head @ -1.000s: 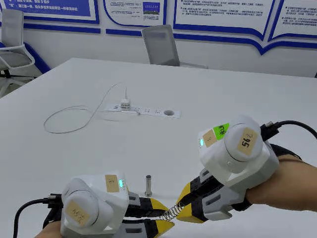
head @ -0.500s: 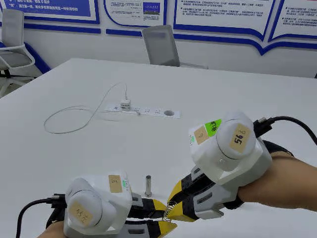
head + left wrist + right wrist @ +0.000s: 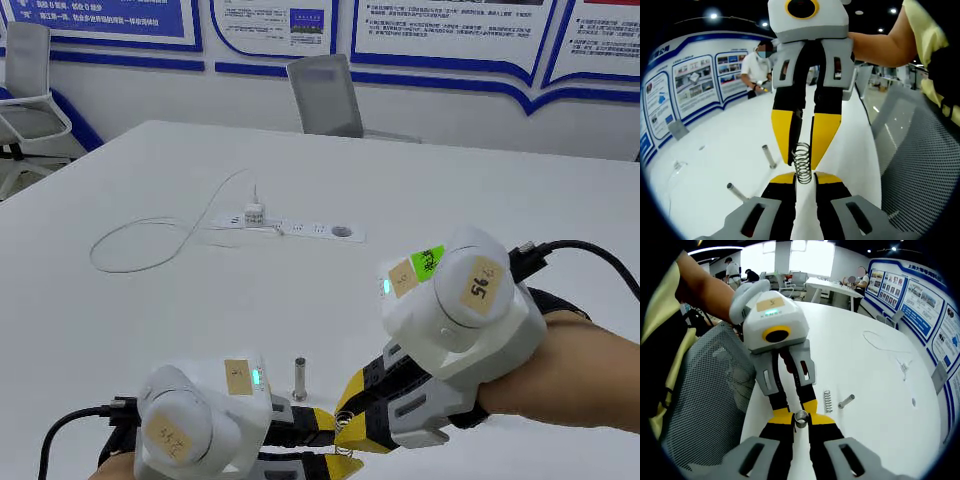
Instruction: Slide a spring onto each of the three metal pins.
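- Your left hand-held gripper has its jaws drawn in to coil width, pinching one end of the spring.
- The metal pin stands upright on the desk. In the head view it is at about 11 o'clock from the spring, just beyond both sets of jaw tips. Your left jaws look slightly nearer to it.
- The spring bridges the two grippers, with its long axis along the line between them, roughly level and so crosswise to the pin. I judge it must be tipped upright before it can drop on.
- Your right hand-held gripper is pressed onto the other end, and its own view sees the coil end-on.
- A spare spring lies at 2 o'clock from those jaws.
- The right gripper's round sticker reads 95, or 56 if turned over. The other labels are unreadable.
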